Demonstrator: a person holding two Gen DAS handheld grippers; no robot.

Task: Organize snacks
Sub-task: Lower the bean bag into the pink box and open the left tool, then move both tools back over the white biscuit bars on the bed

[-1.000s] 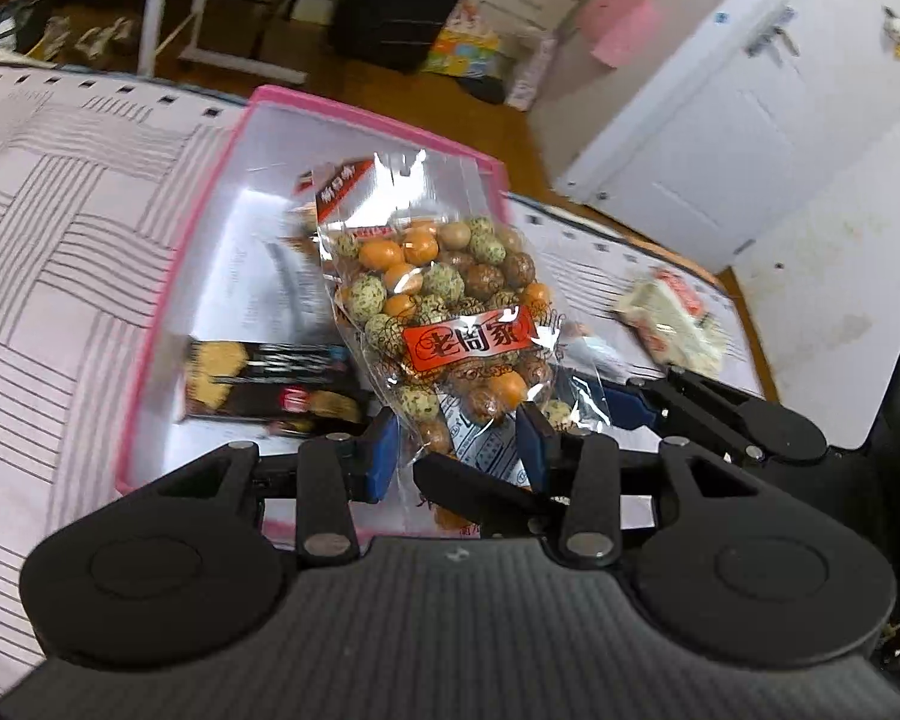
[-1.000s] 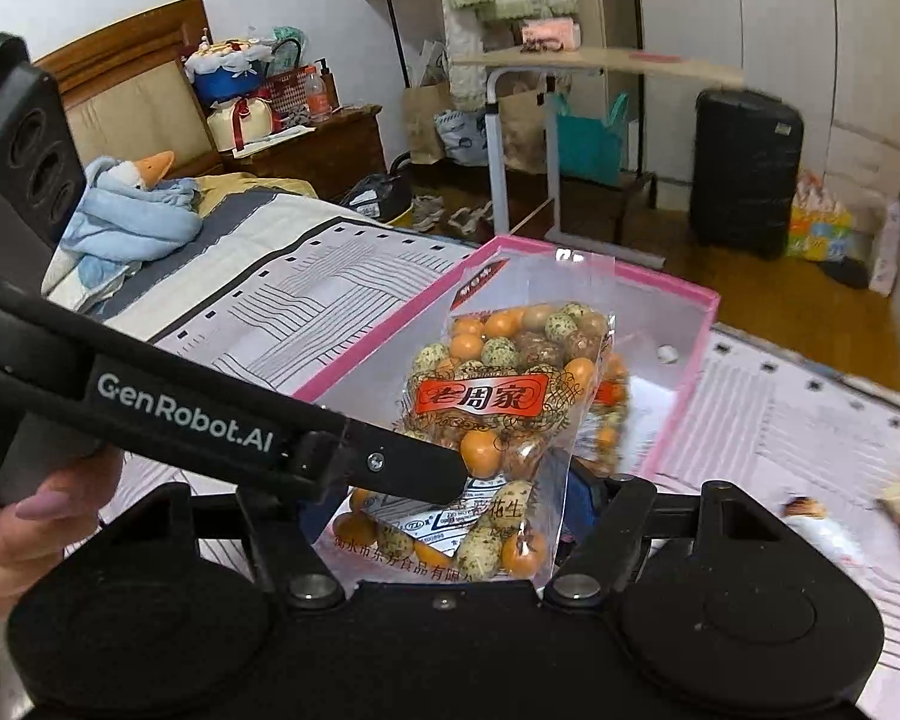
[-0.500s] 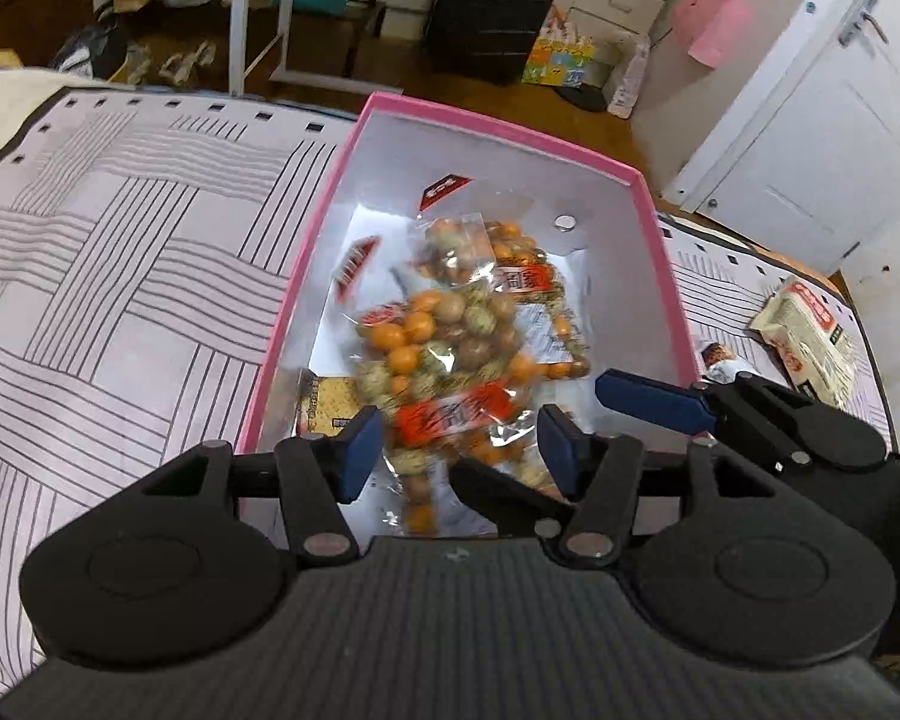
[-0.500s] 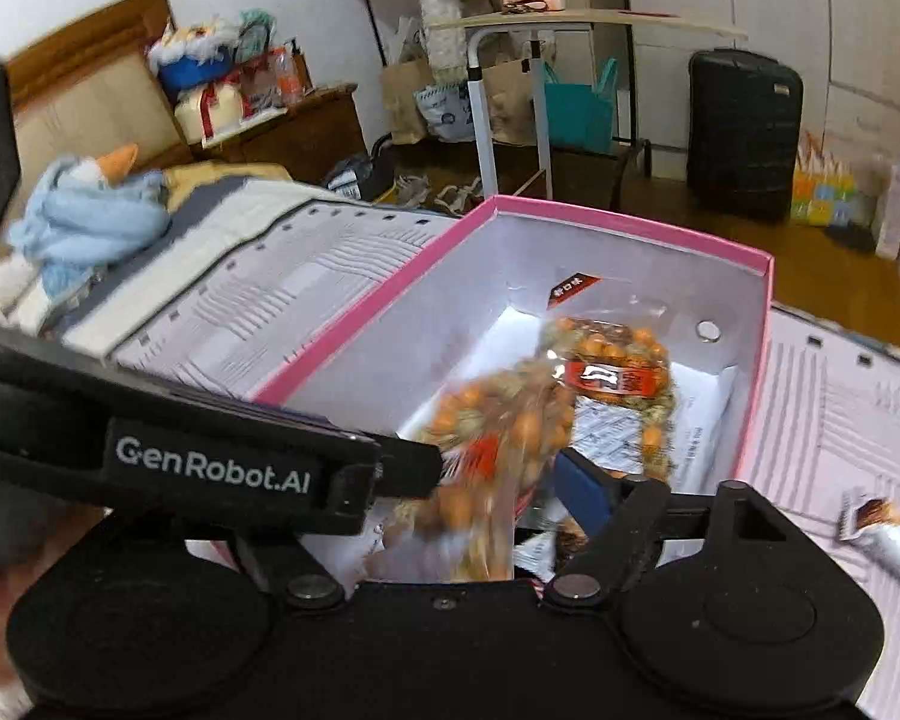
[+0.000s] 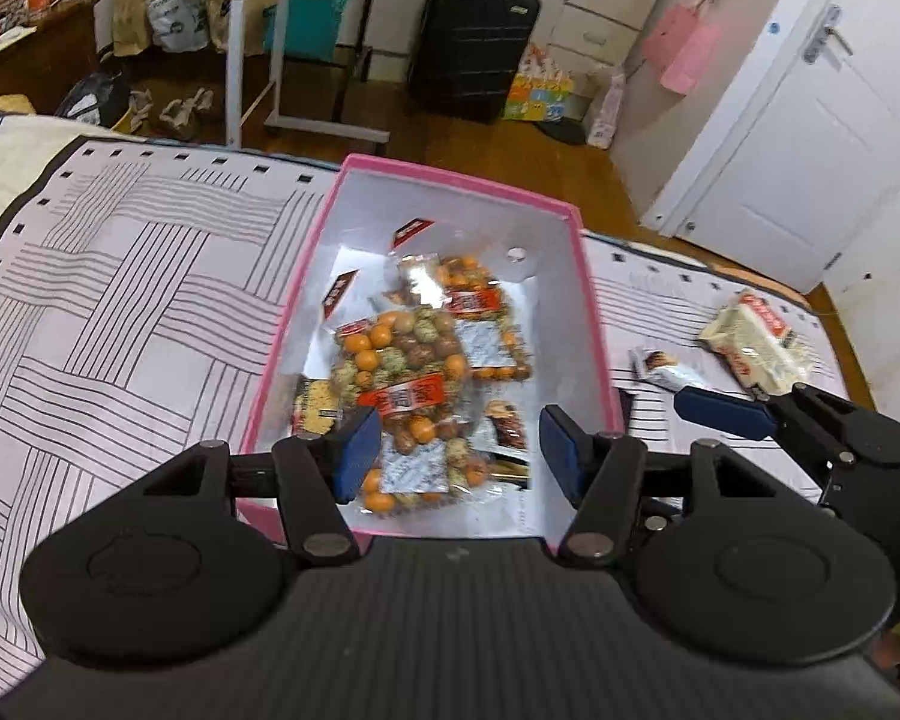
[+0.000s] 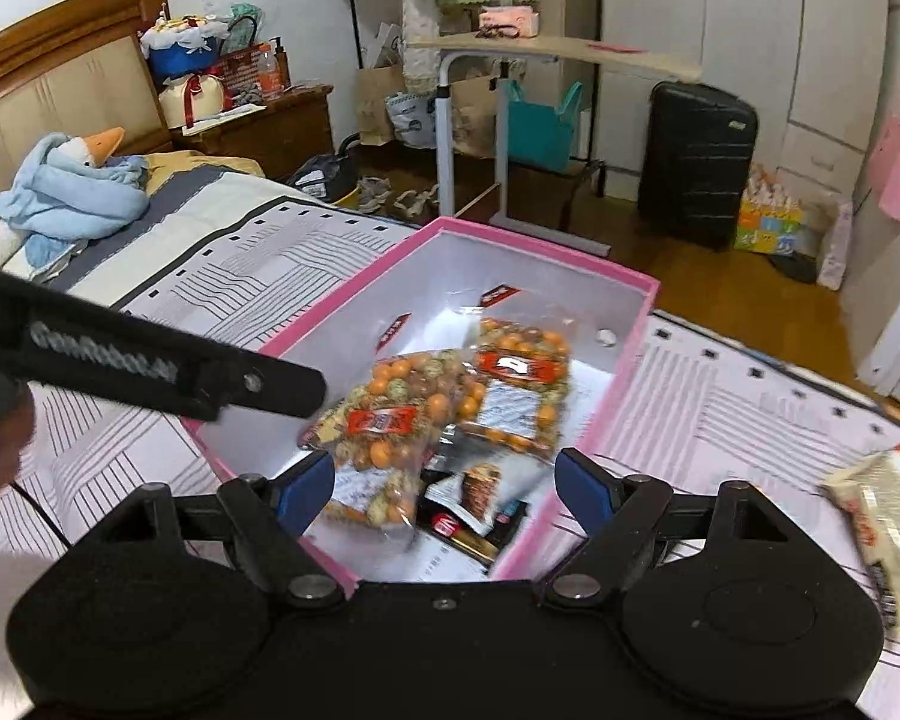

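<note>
I have just let go of the clear plastic bag of orange and speckled coated nuts [image 5: 405, 384]; a moment ago both claws held it up over the box, and now it lies flat inside the pink cardboard box with white walls [image 5: 594, 324]; so that snack is put away, and I think it is time to fetch the next one; my left gripper [image 5: 453, 453] is opening, with nothing between its blue pads, and it hangs above the near end of the box; my right gripper [image 6: 444, 489] is wide open and holds nothing too; inside the box there is a second bag of the same nuts [image 6: 519, 387] lying beside and partly under the first, plus a dark flat snack packet [image 6: 471, 516] near the front wall; out on the striped white bedcover [image 5: 120, 300] two snacks wait, a pale wrapped bag with red print [image 5: 756, 339] and a small white wrapped bar [image 5: 660, 363] just beside it, both well apart from the box.
</note>
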